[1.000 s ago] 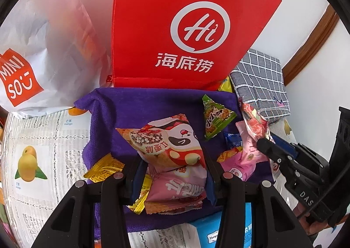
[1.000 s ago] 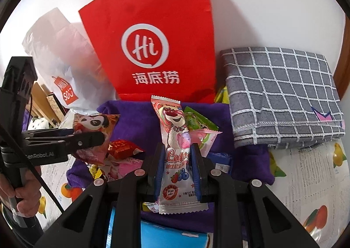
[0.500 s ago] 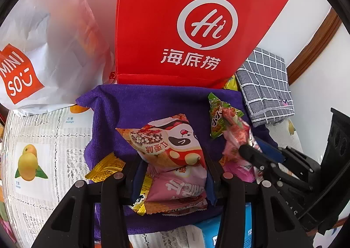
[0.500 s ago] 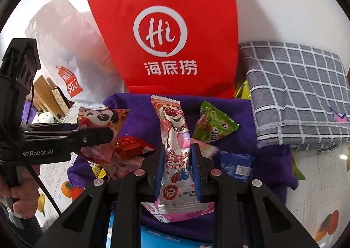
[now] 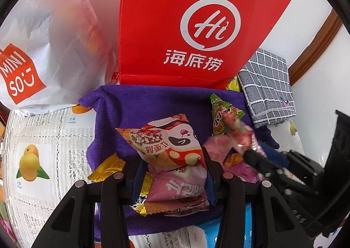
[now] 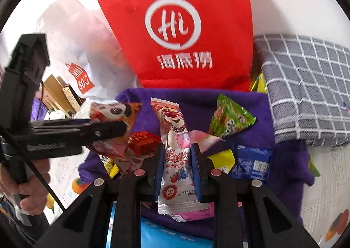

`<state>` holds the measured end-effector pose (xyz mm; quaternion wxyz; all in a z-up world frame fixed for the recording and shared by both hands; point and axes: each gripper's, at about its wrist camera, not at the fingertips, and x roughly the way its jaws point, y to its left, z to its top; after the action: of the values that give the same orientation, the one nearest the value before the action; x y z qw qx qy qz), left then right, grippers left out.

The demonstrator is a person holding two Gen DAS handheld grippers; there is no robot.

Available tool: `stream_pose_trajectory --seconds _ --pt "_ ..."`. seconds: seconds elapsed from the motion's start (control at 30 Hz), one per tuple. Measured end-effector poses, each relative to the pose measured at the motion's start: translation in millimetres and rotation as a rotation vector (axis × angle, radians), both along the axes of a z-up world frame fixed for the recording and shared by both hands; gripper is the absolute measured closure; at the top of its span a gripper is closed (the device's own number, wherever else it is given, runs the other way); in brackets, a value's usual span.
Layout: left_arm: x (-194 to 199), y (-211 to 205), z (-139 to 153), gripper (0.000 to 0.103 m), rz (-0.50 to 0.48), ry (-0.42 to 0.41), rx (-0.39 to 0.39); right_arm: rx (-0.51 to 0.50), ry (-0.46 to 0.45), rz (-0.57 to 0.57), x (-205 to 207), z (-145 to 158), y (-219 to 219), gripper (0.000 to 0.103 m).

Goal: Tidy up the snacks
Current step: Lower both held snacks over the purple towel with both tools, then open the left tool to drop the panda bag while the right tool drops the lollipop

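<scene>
My left gripper [image 5: 172, 162] is shut on a panda snack pack [image 5: 168, 145], orange and white, held above a purple cloth [image 5: 153, 108]. A pink pack [image 5: 177, 191] lies under it. My right gripper [image 6: 177, 154] is shut on a long pink bear lollipop pack [image 6: 175, 138], held upright over the same cloth [image 6: 196, 103]. The right gripper [image 5: 253, 156] shows blurred at the right of the left wrist view. A green triangular pack [image 6: 229, 117], a red candy [image 6: 142, 141], a blue pack [image 6: 251, 162] and a yellow pack [image 6: 221, 159] lie on the cloth.
A tall red paper bag [image 5: 192, 25] stands behind the cloth, with a white plastic bag [image 5: 43, 47] to its left. A folded grey checked cloth [image 6: 306, 86] lies at the right. A fruit-print table cover [image 5: 43, 143] surrounds the cloth. A hand [image 6: 24, 191] holds the left gripper.
In the left wrist view the right gripper with its lollipop pack has moved left, toward the panda pack. The red bag looms larger in the right wrist view. The left gripper has stayed still.
</scene>
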<state>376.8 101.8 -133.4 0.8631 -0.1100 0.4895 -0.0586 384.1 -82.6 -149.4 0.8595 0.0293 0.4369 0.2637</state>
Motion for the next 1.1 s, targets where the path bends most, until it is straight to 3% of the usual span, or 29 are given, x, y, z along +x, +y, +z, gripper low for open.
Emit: stream_pose_trajectory --seconds 0.2,0.5,0.63,1.1 --pt "-1.2 -2.7 2.7 0.059 -0.012 -0.015 -0.006 0.002 -0.029 -0.030 -0.1 15.1 -12.5 0.079" --pt "4.1 -7.8 -6.0 0.060 -0.013 0.007 -0.009 -0.133 -0.064 -0.079 7.1 12.2 -16.2 0.079" --pt "6.9 -8.3 -9.1 0.059 -0.009 0.016 -0.010 -0.133 -0.016 -0.062 11.1 -0.1 -11.2 0.079" --pt "9.7 -12.4 -14.2 0.059 -0.015 0.008 -0.051 -0.162 0.014 -0.054 13.9 -8.7 -5.7 0.076"
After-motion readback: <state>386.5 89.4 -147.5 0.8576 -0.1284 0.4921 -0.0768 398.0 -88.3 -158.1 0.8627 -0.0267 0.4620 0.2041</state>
